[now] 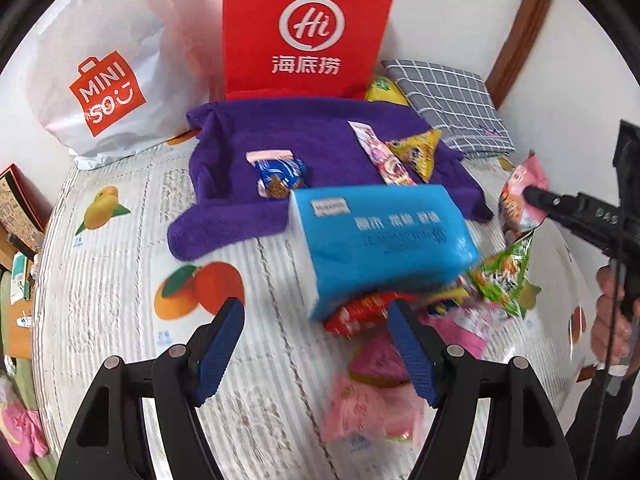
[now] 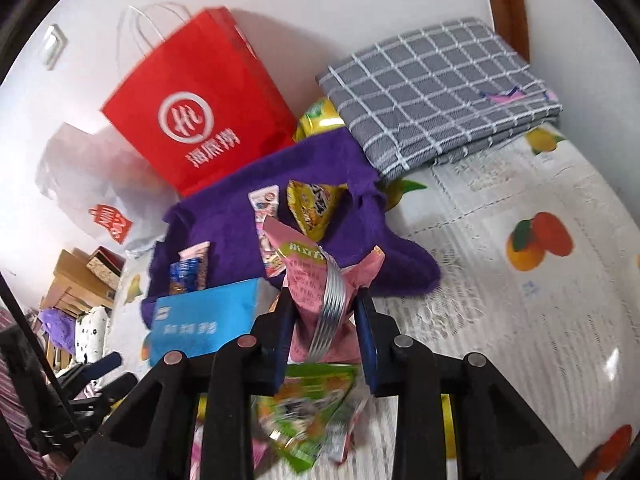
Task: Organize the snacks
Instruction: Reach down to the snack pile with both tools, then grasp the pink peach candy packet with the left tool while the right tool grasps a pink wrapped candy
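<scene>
My right gripper [image 2: 322,312] is shut on a pink snack packet [image 2: 310,280], held above the bed; the same packet shows in the left wrist view [image 1: 520,196]. My left gripper [image 1: 316,320] is open and empty above the quilt, just short of a blue tissue pack [image 1: 380,248]. A purple towel [image 1: 320,140] holds a blue cookie packet [image 1: 280,176], a long pink packet [image 1: 384,156] and a yellow packet [image 1: 418,148]. A loose pile of snacks [image 1: 400,320] lies under and right of the tissue pack, with a green packet [image 2: 304,412] below my right gripper.
A red paper bag [image 1: 308,28] and a white Miniso bag [image 1: 100,68] stand against the wall behind the towel. A folded grey checked cloth [image 1: 452,100] lies at the back right. The fruit-print quilt [image 1: 120,260] covers the bed. Boxes [image 2: 88,276] stand off the left edge.
</scene>
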